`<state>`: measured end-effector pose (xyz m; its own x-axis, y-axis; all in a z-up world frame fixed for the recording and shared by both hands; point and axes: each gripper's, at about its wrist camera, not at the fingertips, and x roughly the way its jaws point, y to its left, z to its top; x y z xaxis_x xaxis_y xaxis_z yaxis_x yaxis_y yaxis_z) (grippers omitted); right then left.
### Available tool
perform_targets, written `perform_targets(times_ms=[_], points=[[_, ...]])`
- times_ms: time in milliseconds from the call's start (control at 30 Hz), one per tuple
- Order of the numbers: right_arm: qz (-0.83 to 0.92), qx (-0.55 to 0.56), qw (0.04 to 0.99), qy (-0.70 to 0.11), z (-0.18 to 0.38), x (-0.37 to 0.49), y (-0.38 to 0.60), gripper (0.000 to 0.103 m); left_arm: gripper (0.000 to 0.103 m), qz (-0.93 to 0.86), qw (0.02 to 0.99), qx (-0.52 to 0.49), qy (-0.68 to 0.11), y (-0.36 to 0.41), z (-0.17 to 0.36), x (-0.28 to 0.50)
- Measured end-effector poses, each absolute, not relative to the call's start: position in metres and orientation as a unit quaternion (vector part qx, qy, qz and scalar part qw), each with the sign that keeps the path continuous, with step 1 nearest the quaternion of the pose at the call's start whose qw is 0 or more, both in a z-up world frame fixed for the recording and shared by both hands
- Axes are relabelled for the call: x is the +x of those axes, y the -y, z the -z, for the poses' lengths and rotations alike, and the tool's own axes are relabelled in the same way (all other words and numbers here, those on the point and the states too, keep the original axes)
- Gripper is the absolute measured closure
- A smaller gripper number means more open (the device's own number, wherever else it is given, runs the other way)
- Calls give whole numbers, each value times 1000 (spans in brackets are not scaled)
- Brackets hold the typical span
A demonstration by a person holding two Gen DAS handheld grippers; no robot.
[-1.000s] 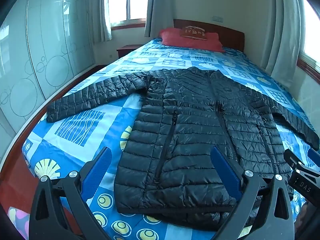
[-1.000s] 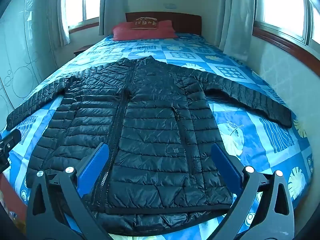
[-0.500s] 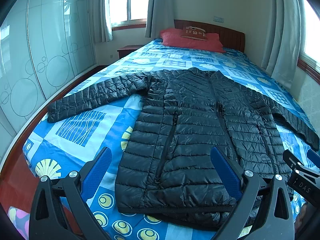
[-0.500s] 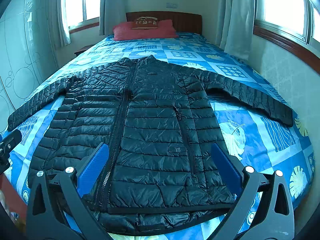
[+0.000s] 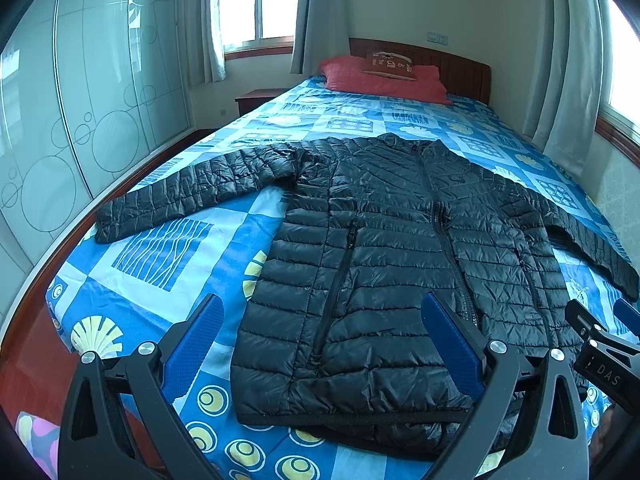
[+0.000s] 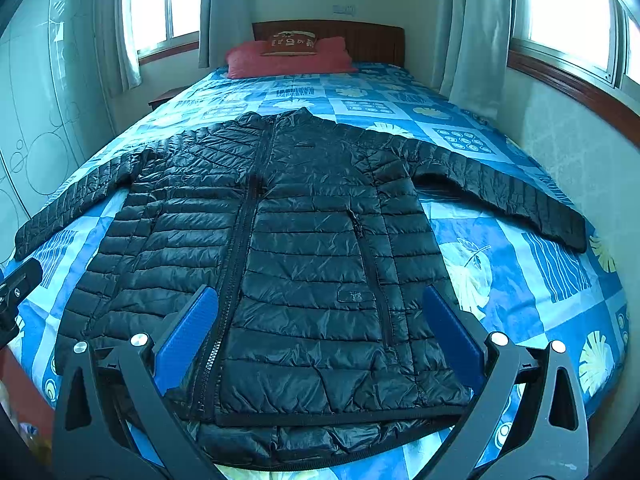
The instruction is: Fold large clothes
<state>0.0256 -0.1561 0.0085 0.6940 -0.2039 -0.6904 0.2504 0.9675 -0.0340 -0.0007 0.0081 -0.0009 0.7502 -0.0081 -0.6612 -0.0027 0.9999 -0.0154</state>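
Hovering above the hem, your left claw (image 5: 320, 344) and right claw (image 6: 320, 336) gape wide, gripping nothing; the black puffer jacket (image 6: 304, 248) lies flat on the bed (image 6: 520, 280) toward 12 o'clock.

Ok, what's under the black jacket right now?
The black puffer jacket lies flat, zipped, on the blue patterned bedspread, sleeves spread. Anything beneath its body is covered and cannot be seen.

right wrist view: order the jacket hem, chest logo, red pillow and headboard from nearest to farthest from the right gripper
From the right gripper:
1. Jacket hem, just under the open fingers at the foot of the bed.
2. Chest logo, high on the jacket near the collar.
3. Red pillow, at the head of the bed.
4. Headboard, behind the pillow against the wall.
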Motion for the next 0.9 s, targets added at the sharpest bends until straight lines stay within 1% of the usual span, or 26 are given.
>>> perform_targets(times_ms=[900], points=[[124, 31, 919, -374, -6, 24, 155, 2, 5, 2, 935, -6, -355, -8, 4, -4]])
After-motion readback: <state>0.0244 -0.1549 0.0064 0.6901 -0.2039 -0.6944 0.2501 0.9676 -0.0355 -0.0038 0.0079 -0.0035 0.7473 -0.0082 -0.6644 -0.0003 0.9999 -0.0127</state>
